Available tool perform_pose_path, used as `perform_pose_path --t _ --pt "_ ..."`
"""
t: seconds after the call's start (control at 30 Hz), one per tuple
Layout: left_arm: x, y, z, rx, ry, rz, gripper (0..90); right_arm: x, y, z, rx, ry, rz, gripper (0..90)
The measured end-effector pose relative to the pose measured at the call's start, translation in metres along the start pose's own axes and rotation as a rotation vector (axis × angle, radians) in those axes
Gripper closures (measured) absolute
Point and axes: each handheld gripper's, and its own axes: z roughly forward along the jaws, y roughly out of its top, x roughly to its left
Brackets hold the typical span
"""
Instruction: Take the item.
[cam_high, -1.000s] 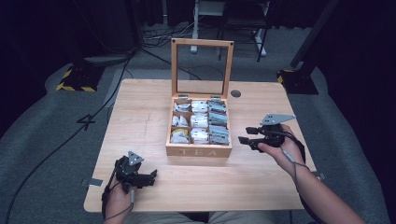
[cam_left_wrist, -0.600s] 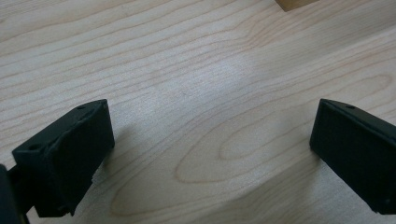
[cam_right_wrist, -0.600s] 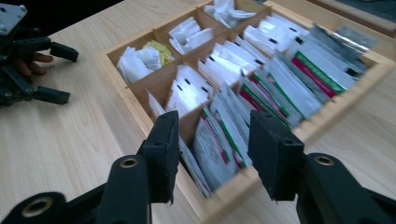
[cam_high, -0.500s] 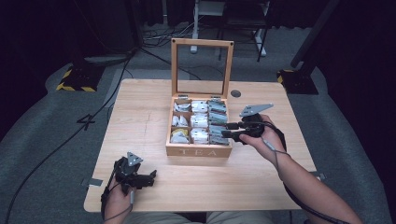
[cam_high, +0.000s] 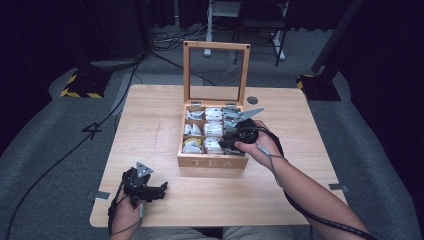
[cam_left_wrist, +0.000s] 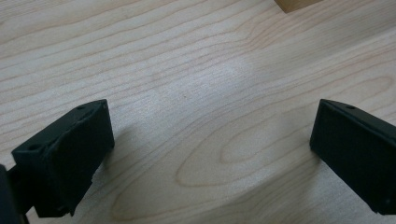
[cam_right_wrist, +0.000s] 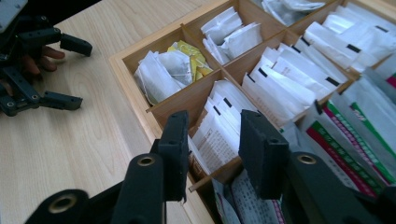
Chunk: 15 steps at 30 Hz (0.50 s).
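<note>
Hovering: R gripper (cam_right_wrist: 212, 149) over tea box (cam_high: 212, 161) (lid upright), fingers parted | L gripper (cam_left_wrist: 210, 154) fingers wide, on table (cam_high: 150, 115)

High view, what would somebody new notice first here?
Likely the wooden tea box mid-table, its glass lid upright and its compartments packed with tea packets. The right gripper hangs over the near-right compartments, jaws apart above the packets. The left gripper sits open and idle at the table's near-left corner.

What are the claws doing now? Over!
Left claw open, resting on bare table. Right claw open, over tea box, above white packets. Nothing gripped. Lid upright, clear.
</note>
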Motion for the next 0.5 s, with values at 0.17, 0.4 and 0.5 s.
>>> perform_pose_path --t 0.17,0.4,0.5 --pt "0.000 0.000 0.000 0.000 0.001 -0.001 0.1 0.006 0.003 0.014 0.042 0.015 -0.018 65.6" --pt "0.000 0.000 0.000 0.003 -0.001 -0.001 0.1 0.006 0.004 0.031 0.088 0.018 -0.031 69.5" --pt "0.000 0.000 0.000 0.003 -0.001 -0.002 0.1 0.004 0.005 0.036 0.116 0.020 -0.029 71.8"
